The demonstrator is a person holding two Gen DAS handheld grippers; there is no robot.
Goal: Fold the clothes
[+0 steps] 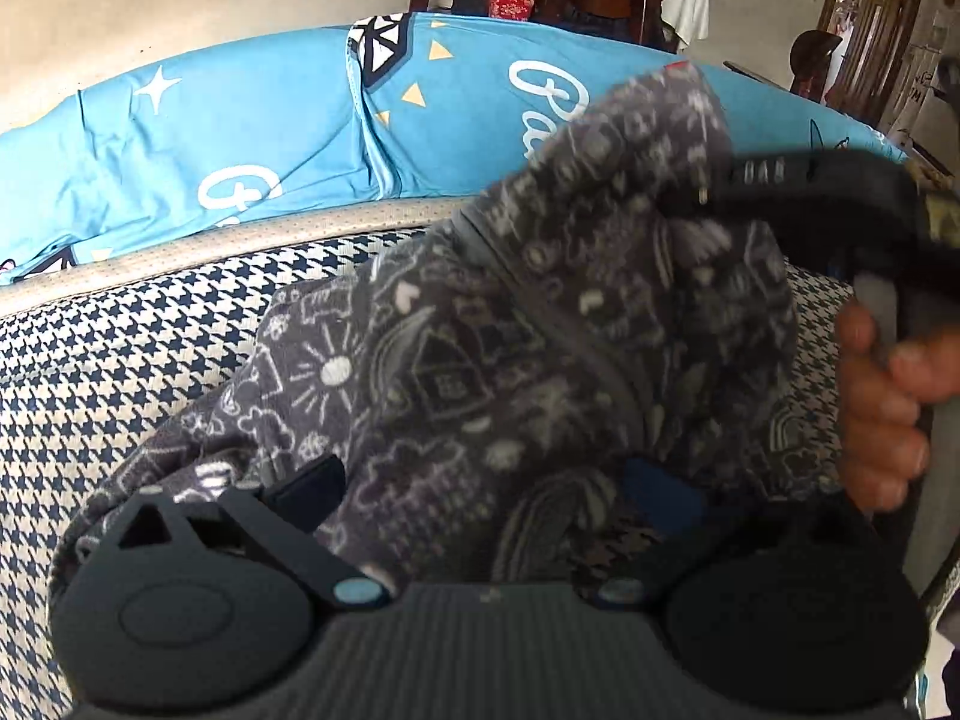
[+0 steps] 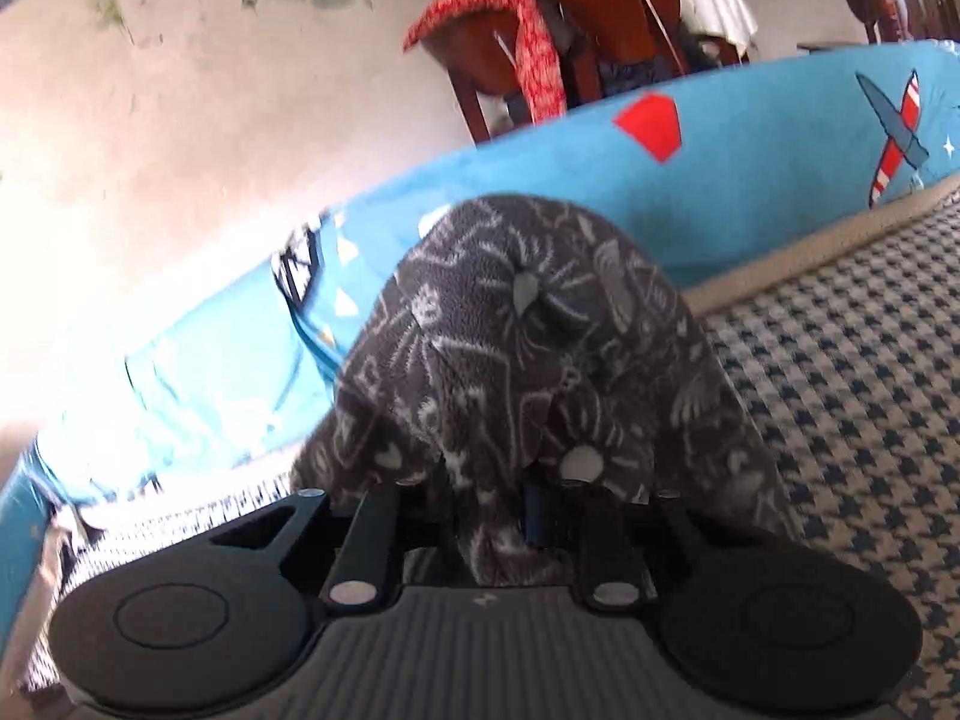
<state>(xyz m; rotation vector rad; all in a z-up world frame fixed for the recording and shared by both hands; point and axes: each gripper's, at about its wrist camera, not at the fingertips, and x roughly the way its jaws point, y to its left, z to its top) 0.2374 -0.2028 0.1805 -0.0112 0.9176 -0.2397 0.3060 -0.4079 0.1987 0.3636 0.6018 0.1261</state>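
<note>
Both views look forward and downward from the grippers, very close over the houndstooth bed cover (image 1: 120, 372), toward the blue sheet (image 1: 240, 132) bunched along its far edge. Both share the grey patterned garment (image 2: 510, 348) filling the foreground and the wooden chair (image 2: 606, 18) beyond the sheet.

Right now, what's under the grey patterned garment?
Under the grey garment: the houndstooth mattress, showing around its edges. Whatever lies beneath its bunched middle is covered.

You've got the navy-and-white houndstooth mattress (image 1: 120, 360) underneath; the grey doodle-print fleece garment (image 1: 480, 360) rests partly on it, and a bright blue printed quilt (image 1: 240, 138) lies bunched behind the garment.
</note>
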